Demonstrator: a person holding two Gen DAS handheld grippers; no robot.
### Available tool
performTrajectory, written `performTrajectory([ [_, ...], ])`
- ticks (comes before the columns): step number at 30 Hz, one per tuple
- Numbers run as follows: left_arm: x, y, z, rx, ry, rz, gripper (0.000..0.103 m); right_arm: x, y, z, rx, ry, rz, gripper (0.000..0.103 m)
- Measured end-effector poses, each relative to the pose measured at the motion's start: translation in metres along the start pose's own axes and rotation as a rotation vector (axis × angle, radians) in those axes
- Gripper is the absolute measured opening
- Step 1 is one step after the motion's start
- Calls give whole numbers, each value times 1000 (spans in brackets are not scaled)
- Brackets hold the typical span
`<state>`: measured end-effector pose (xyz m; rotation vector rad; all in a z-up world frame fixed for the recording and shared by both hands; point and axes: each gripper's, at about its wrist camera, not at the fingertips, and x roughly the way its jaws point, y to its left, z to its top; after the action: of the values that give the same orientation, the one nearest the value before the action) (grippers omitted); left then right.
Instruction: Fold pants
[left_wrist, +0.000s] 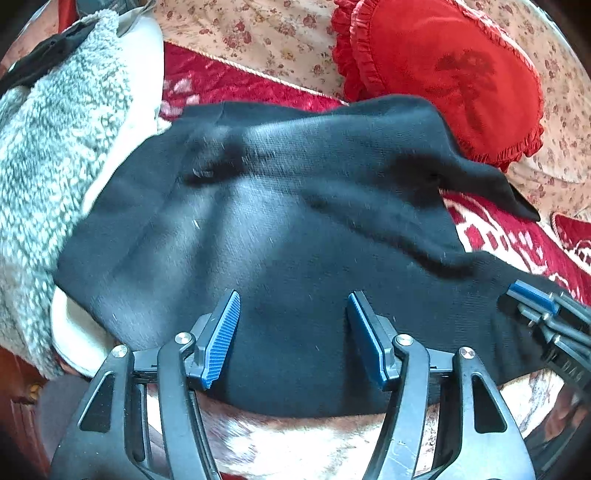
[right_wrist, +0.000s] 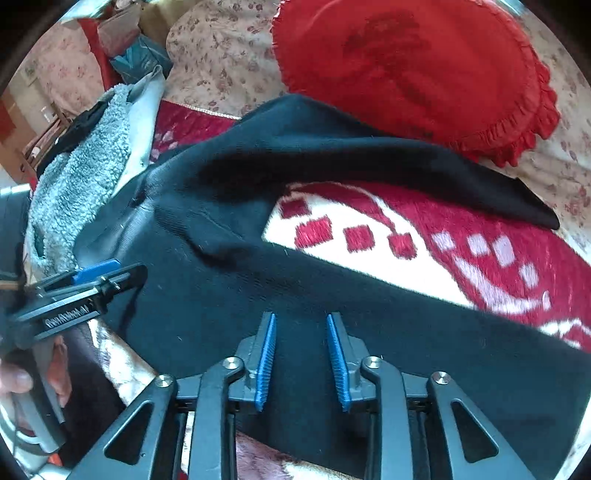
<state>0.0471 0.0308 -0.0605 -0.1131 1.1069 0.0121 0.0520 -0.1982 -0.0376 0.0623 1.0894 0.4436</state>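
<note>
Surface: one red-and-white patterned plush blanket (right_wrist: 388, 229), short pile, with square and curved motifs; it carries the pants.
Backing: one cream floral-print fabric (left_wrist: 258, 33) beyond the far edge of the pants.
Pants: one pair, black (left_wrist: 280, 229) / (right_wrist: 229, 295), fine-ribbed knit with pale lint specks; spread on the blanket with soft wrinkles. In the right wrist view two legs fork apart, a wedge of blanket between them; the far leg ends in a pointed tip under the cushion.
Cushion: one, red (left_wrist: 443, 74) / (right_wrist: 410, 70), round with a ruffled rim and a darker embroidered figure; beyond the pants, with the far edge of the pants overlapping its lower rim.
Fleece: one grey-white curly-pile item (left_wrist: 51, 155) / (right_wrist: 74, 184) over a cream panel, left of the pants, its edge touching them.
Left tongs: one (left_wrist: 293, 336) / (right_wrist: 110, 273); two black fingers with blue ribbed pads (left_wrist: 221, 339), spread wide apart, nothing between them; poised over the near hem of the pants, contact cannot be told.
Right tongs: one (right_wrist: 301, 360) / (left_wrist: 532, 299); blue ribbed pads (right_wrist: 266, 362) apart, gap narrower than the left's, nothing clamped; over the near leg of the pants.
Hand: one, only partly seen (right_wrist: 22, 373), on the left tongs' handle, at the near left of the pants.
</note>
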Motion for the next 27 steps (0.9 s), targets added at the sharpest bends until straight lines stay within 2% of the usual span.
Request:
performTrajectory([
  [4,-5,29,27,-75,-37,18,61,-8,5,29,-34,-54,7,37],
  [10,2,70,63,-140,-48,75,61,0,10,102,-106,-121,-12,44],
  [13,13,83,69,-167,-27,84,61,10,25,139,-141,-124,71,47],
  [20,31,95,85,-184,-29,133,61,82,96,188,-316,-21,170,48],
  [22,37,102,91,-195,-32,159,61,105,110,195,-355,9,151,48],
  [24,47,110,94,-215,-9,137,65,129,121,201,-409,51,127,48],
  [27,53,112,93,-215,-28,140,72,166,128,205,-484,146,68,48],
])
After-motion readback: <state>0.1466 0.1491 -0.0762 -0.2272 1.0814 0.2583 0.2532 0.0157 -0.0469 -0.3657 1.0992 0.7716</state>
